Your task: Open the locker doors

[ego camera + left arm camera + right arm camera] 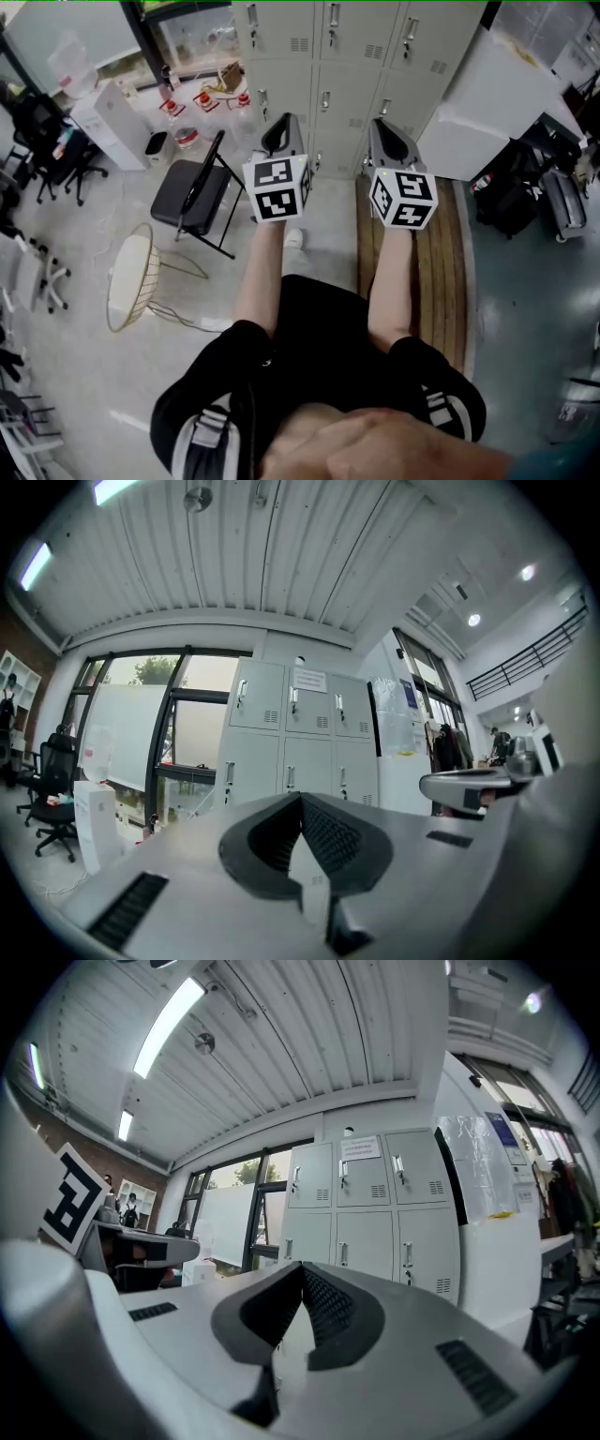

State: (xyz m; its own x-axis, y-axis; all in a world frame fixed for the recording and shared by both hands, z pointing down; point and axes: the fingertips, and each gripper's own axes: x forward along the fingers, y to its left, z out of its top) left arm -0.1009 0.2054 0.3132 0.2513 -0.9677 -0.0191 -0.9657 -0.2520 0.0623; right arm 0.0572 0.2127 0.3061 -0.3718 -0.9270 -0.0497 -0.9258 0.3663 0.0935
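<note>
Lockers [323,66] stand against the wall ahead, doors shut, well apart from both tools. Left gripper [284,127] and right gripper [386,131]: jaws closed, empty. Doors probably thin, stiff, light metal. Best hold: small upright handles [333,17].

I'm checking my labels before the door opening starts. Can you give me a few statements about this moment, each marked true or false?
1. The left gripper and the right gripper are both shut with nothing between their jaws. True.
2. One door of the lockers stands open. False: every door in view is closed.
3. The left gripper touches a locker handle. False: it is held in the air, apart from the lockers.
4. In the head view, a black folding chair stands to the left of the left gripper. True.
</note>
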